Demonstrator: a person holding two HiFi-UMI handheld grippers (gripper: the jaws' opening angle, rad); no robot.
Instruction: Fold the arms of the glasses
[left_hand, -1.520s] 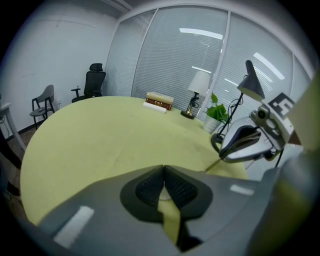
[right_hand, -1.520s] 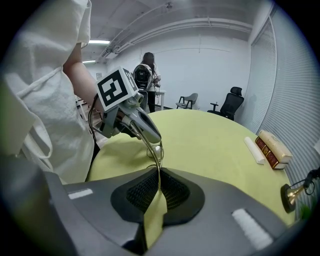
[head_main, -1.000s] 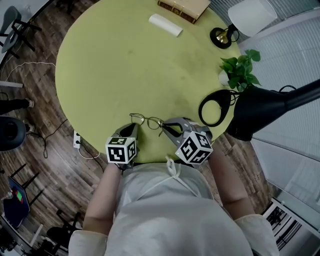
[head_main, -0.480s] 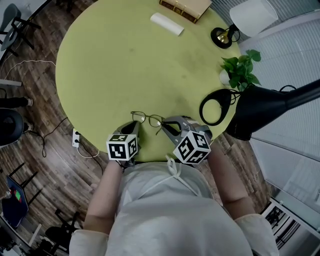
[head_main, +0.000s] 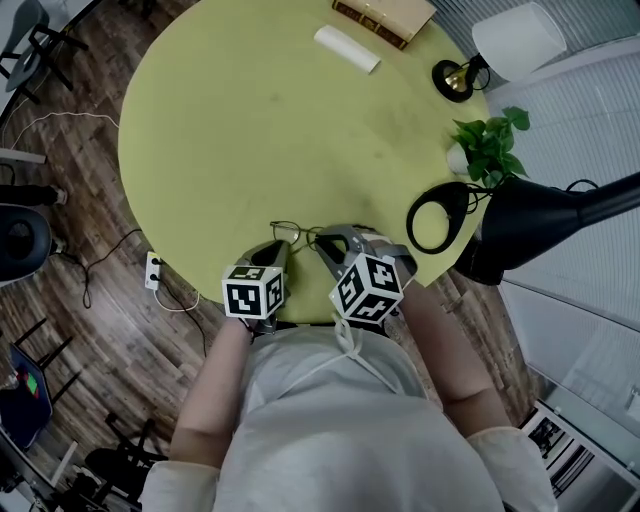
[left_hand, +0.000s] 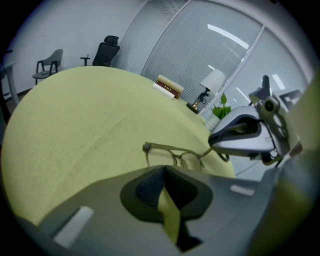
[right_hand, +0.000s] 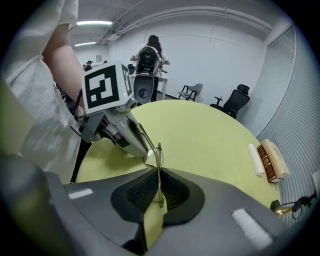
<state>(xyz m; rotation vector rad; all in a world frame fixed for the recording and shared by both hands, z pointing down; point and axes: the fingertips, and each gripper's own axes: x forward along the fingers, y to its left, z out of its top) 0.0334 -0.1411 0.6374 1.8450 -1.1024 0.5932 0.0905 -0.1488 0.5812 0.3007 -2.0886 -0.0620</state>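
- We see the glasses (head_main: 298, 234) on the yellow-green table (head_main: 250, 120), near its front edge and right in front of both grippers.
- The right gripper (right_hand: 159, 175) has its jaws almost together. They pinch the thin temple arm (right_hand: 159, 156), which runs up out of the pads toward the frame.
- The left gripper (left_hand: 163, 172) has its jaws pressed together at the tips, and we see nothing between them. The front frame stands just beyond the tips (we can't tell whether they touch).
- Weight: we judge the glasses very light, with thin rims and thin arms. They will likely skate on the smooth tabletop if pushed with nothing bracing them.
- Stiffness: we judge the arm springy rather than rigid. It should swing only about its hinge, and side load would likely bend it.
- Fragile spots: we take these to be the hinges and lenses, so pads should stay off the lenses.
- Where to hold: we'd grip along the arm, away from the hinge, for leverage. The other jaws can steady the front frame at its outer end or bridge.
- Grip force: we think a light pinch is enough, since the arm is narrow and smooth and could twist in the pads. A hard squeeze risks bending it.
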